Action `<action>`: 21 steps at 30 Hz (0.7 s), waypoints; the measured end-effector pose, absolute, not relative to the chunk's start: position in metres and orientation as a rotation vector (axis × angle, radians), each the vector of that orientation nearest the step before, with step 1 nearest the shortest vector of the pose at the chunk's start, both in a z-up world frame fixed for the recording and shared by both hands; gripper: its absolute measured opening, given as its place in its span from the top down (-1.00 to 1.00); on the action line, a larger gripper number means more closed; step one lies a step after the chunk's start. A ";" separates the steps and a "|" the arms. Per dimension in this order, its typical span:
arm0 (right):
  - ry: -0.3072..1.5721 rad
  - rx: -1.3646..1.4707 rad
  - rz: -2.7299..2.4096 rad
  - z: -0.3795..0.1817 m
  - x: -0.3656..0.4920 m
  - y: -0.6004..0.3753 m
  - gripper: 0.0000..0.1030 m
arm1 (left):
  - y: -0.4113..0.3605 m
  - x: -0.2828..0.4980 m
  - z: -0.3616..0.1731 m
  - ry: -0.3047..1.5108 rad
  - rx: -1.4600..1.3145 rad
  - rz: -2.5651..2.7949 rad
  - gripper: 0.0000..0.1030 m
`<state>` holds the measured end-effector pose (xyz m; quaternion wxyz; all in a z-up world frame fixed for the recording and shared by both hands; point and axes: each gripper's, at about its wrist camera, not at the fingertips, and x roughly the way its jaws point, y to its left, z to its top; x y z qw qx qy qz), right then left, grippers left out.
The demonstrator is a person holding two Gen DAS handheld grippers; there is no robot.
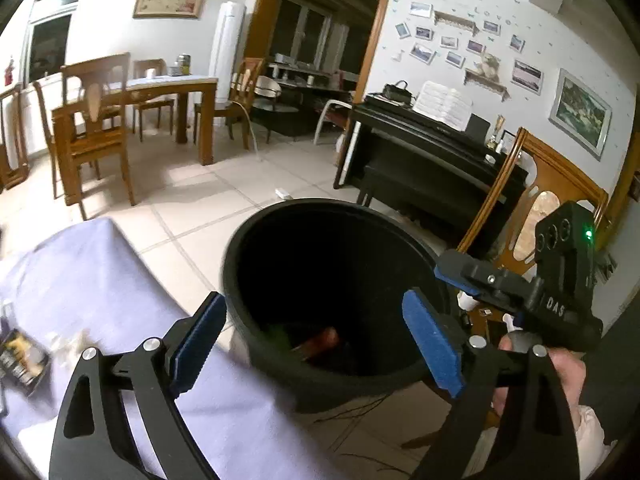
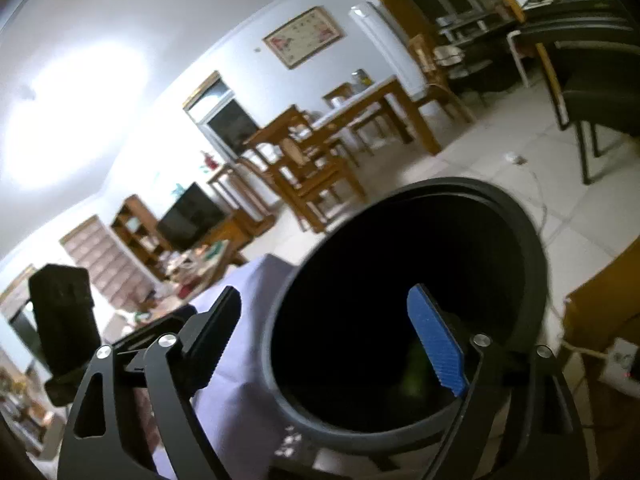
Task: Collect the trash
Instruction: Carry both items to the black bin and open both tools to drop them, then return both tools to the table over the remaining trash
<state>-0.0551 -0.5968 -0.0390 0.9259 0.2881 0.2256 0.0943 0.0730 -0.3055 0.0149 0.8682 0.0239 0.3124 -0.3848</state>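
Note:
A black round trash bin (image 1: 280,376) stands beside the table with the lilac cloth (image 1: 120,280). Red and green trash (image 1: 320,340) lies at its bottom. My left gripper (image 1: 316,340) is open and empty, its blue pads spread over the bin's mouth. My right gripper (image 2: 332,332) is open and empty too, over the same bin (image 2: 524,240); in the left wrist view it shows at the bin's right rim (image 1: 500,280). A dark snack wrapper (image 1: 22,358) and small crumbs (image 1: 68,340) lie on the cloth at left.
A wooden chair (image 1: 548,184) stands right of the bin, a black piano (image 1: 424,148) behind it. A dining table with chairs (image 1: 132,100) stands at the far left. Cables (image 1: 360,412) run on the tiled floor under the bin.

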 end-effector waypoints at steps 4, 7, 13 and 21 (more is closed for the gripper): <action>0.508 0.550 0.273 -0.022 -0.049 -0.556 -0.72 | -0.263 0.062 0.019 0.641 0.025 -0.743 -0.78; 0.537 0.482 0.314 -0.002 -0.036 -0.517 -0.72 | -0.219 0.057 0.026 0.631 -0.001 -0.667 -0.78; 0.614 0.309 0.441 0.016 -0.020 -0.404 -0.67 | -0.115 0.041 0.029 0.606 -0.034 -0.461 -0.78; 0.739 0.073 0.607 -0.001 -0.019 -0.258 -0.15 | -0.036 0.042 -0.008 0.713 -0.062 -0.330 -0.77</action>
